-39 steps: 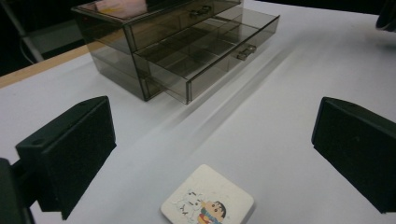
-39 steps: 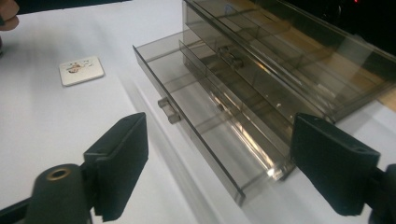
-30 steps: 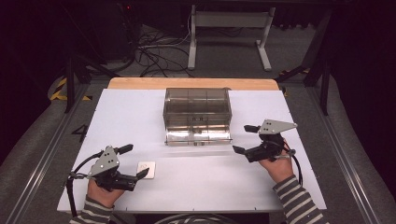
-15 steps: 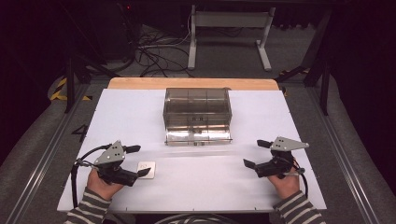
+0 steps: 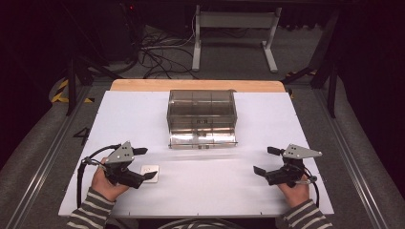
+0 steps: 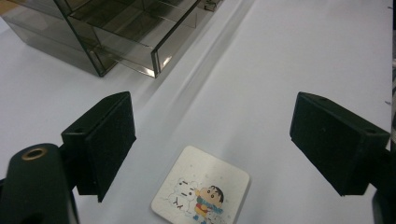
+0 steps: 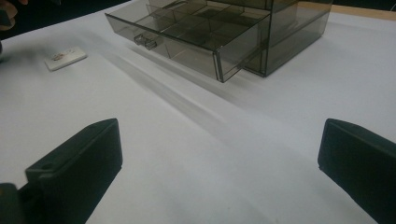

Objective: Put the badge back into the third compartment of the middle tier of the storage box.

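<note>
- White table (image 5: pixel 200 191) in the high view carries a smoky clear drawer box (image 5: pixel 201 112), its lowest drawer pulled out; a small white card (image 5: pixel 149 169) lies just beside the left tongs (image 5: pixel 145 163).
- Left gripper view: left tongs (image 6: pixel 212 142) stand wide, jaws just closed a little, nothing gripped; the cartoon-printed card (image 6: pixel 201 192) lies flat between them.
- Right gripper view: right tongs (image 7: pixel 219 163) gape wide over bare table, having just been opening; drawer (image 7: pixel 187 35) ahead.
</note>
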`<state>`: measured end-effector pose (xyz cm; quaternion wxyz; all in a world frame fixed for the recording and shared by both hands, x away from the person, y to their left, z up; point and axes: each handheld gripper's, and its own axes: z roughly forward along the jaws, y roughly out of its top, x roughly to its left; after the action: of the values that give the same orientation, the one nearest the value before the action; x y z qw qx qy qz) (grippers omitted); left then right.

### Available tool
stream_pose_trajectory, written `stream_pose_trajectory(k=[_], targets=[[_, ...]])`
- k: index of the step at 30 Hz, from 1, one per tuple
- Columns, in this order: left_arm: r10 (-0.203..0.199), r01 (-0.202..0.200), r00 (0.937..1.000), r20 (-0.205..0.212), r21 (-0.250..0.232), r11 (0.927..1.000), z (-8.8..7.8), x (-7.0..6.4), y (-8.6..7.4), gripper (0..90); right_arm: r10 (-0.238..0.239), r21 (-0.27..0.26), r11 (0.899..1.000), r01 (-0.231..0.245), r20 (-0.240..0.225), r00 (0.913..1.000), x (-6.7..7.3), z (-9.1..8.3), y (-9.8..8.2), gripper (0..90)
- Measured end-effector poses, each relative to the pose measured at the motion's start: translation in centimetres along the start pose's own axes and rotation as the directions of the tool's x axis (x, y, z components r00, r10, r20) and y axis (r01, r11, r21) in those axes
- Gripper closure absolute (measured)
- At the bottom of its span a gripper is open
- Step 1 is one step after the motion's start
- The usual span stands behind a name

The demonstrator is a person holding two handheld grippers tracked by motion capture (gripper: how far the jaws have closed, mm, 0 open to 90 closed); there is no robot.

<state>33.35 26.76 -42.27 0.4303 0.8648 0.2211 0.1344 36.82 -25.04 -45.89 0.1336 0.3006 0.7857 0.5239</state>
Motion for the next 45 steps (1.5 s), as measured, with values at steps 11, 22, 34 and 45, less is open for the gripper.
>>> stream_pose_trajectory(k=[11, 22, 34, 45], targets=[[0.064, -0.074, 0.9935, 0.094, 0.101, 0.9921, 0.3, 1.3, 0.6, 16.4, -0.006, -0.003, 1.000, 0.006, -0.022, 0.9997, 0.1, 0.1, 0.0, 0.5], [0.090, -0.123, 0.9853, 0.145, 0.239, 0.9633, 1.6, 1.9, 0.8, 18.6, -0.012, -0.003, 1.000, 0.012, -0.036, 0.9993, 0.1, 0.1, 0.0, 0.5], [0.120, -0.162, 0.9815, 0.149, 0.311, 0.9367, 2.2, 2.1, 1.0, 18.1, -0.014, -0.002, 1.000, 0.014, -0.046, 0.9988, 0.1, 0.2, 0.0, 0.5], [0.146, -0.203, 0.9734, 0.176, 0.374, 0.9047, 2.5, 2.5, 1.6, 18.4, -0.013, 0.005, 1.000, 0.013, -0.053, 0.9985, 0.2, 0.3, -0.1, 0.5]])
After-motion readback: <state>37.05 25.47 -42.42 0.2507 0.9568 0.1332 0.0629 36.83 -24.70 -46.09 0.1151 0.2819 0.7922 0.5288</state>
